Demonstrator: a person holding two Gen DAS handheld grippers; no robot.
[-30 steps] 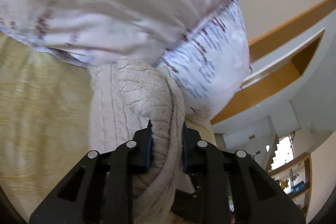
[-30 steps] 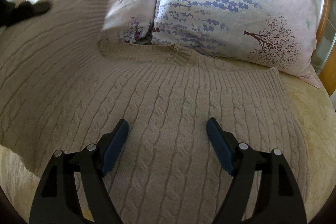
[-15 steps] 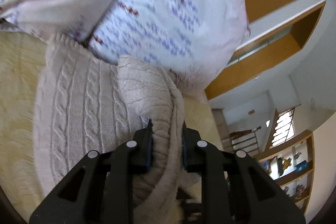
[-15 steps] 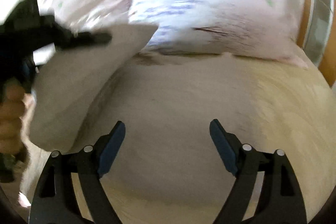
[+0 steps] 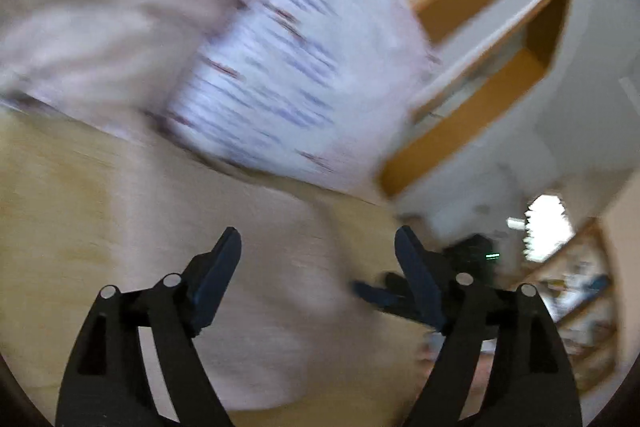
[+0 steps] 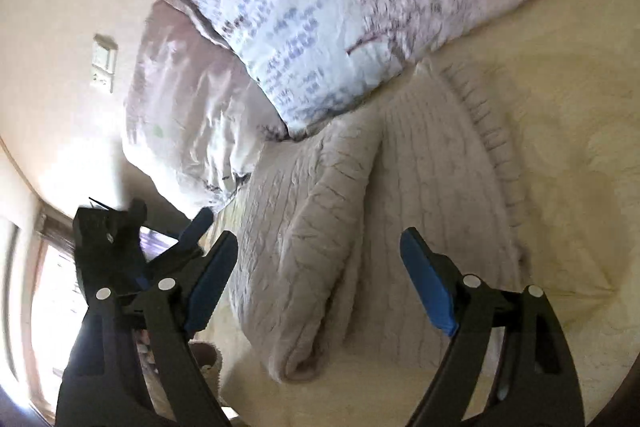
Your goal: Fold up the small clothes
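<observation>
A beige cable-knit sweater (image 6: 360,235) lies on the yellow bedspread (image 6: 560,147), one side folded over the other. In the blurred left wrist view the sweater (image 5: 240,267) lies below my left gripper (image 5: 318,259), which is open and empty. My right gripper (image 6: 320,267) is open and empty just above the folded sweater. The left gripper (image 6: 116,247) shows at the left of the right wrist view, beside the sweater. The right gripper (image 5: 400,295) shows at the right of the left wrist view.
Two floral pillows (image 6: 340,7) lie at the head of the bed, touching the sweater's far edge. A wall with a switch plate (image 6: 102,63) is behind them. A wooden frame (image 5: 500,67) and shelves (image 5: 580,291) show at the right.
My left gripper has opened and let go of the sweater fold, which now lies folded over on the bed. Both views have swung; the left one is blurred.
</observation>
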